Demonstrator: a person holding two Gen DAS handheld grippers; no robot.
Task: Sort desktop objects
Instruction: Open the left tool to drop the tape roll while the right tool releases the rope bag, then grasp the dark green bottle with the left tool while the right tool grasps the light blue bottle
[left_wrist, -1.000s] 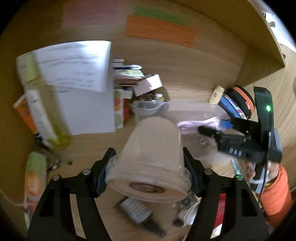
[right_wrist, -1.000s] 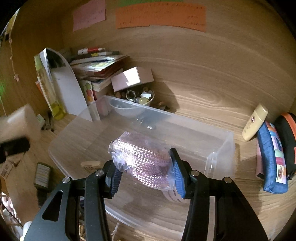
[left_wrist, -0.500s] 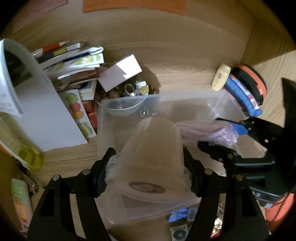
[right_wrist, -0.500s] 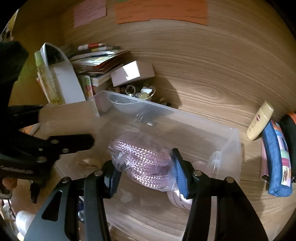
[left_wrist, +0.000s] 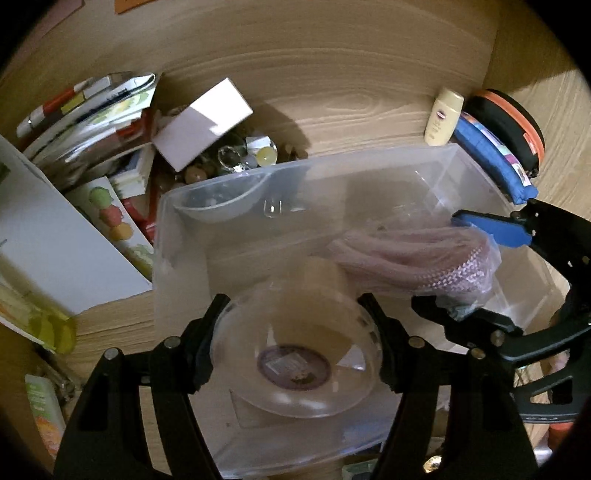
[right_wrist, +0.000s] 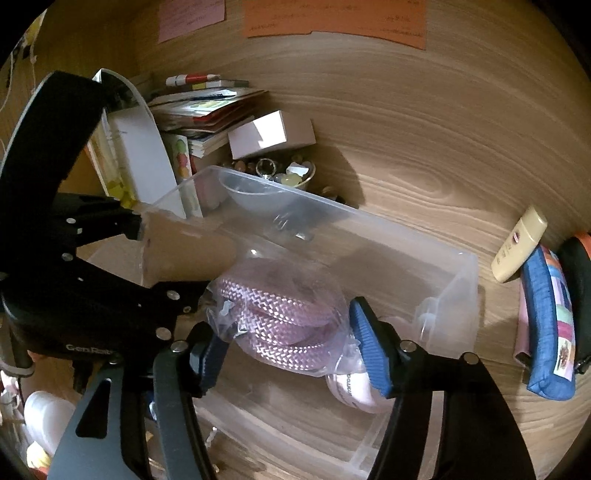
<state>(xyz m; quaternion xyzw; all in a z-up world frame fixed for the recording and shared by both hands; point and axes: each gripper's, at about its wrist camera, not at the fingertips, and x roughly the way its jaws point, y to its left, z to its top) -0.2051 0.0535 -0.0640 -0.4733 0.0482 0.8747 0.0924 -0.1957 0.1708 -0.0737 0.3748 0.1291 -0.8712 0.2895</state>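
Swinging in over the clear bin, your left gripper clamps the light, slippery tub while your right gripper's jaws open off the soft bagged rope.

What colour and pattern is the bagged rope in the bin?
Pink with a white zigzag braid; the rope shows best in the right wrist view.

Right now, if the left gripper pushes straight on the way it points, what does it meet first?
Probably the floor of the clear bin: the left gripper, holding the plastic cup, points down into it. Depth is unclear.
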